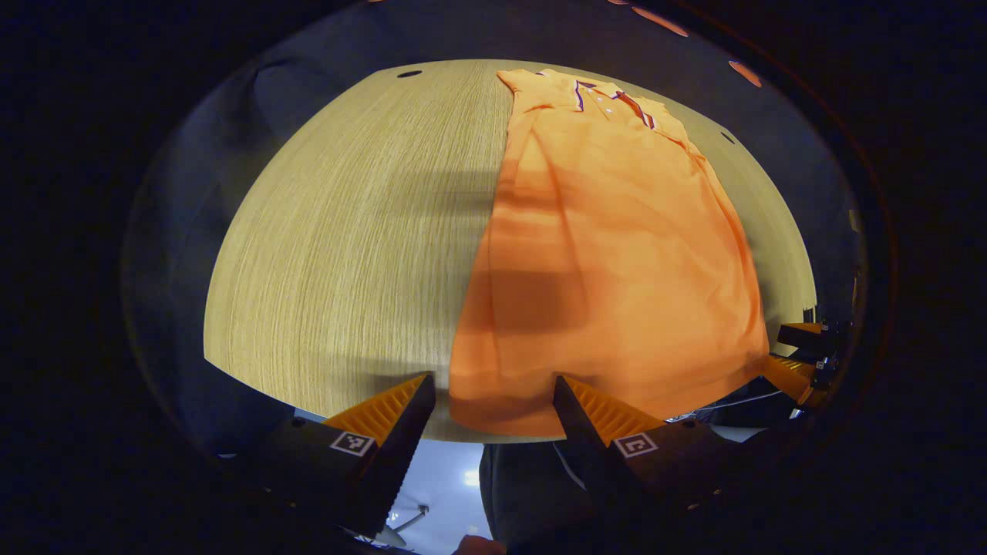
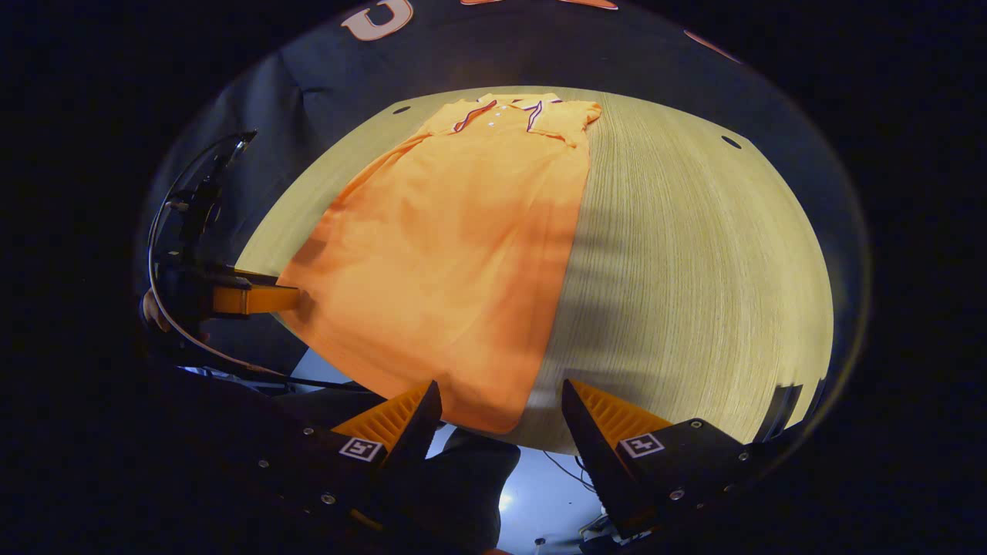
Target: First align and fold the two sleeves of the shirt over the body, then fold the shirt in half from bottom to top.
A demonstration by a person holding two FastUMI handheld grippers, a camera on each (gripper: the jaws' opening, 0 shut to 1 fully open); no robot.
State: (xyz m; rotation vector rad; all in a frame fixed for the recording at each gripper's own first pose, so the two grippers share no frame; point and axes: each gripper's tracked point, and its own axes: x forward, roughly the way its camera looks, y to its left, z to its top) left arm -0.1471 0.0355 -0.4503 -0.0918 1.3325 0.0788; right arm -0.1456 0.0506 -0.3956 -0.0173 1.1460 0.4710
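An orange shirt (image 1: 609, 254) lies flat on the table (image 1: 347, 247), collar far, hem at the near edge, sleeves seemingly already folded in to leave a narrow strip; the left gripper (image 1: 493, 401) and right gripper (image 2: 497, 408), jaws apart and holding nothing, poise at the hem's two corners, probably so both can pinch it evenly for the bottom-to-top fold.

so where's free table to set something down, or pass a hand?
Bare table beside the shirt in the left gripper view; another bare stretch on its other side in the right gripper view. The shirt's near hem is crowded: both grippers, left and right, jaws apart.
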